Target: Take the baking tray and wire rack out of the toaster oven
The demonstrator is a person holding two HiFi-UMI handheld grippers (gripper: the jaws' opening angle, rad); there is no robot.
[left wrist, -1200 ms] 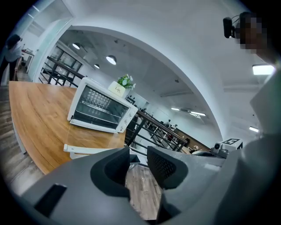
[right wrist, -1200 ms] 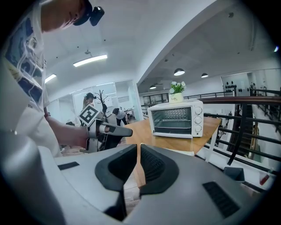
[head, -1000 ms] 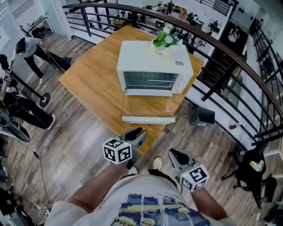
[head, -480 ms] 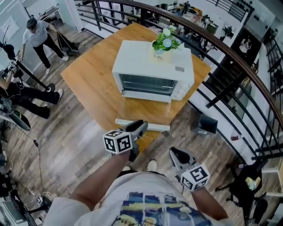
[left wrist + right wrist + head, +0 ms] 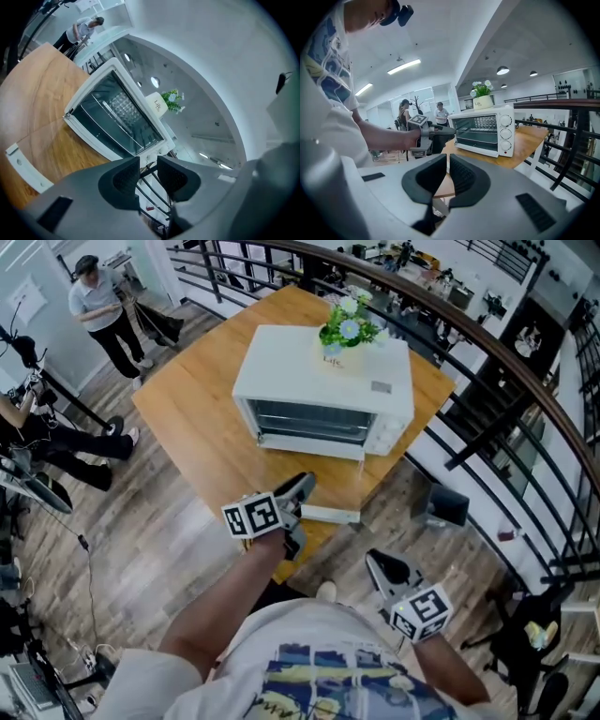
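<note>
L gripper [image 5: 302, 486] moved over table [image 5: 202, 418], slightly open, empty.

The head view looks steeply down on the table [image 5: 192, 418] and toaster oven [image 5: 300, 362] from above the table's near corner. We find the left gripper view rolled, close to the toaster oven's front; the right gripper view sits farther back, nearly level. All share the toaster oven.

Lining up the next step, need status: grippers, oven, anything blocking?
Left gripper open, empty, by the door handle. Right gripper barely open, empty. Toaster oven door down, nothing pulled out. Nothing in the way.
</note>
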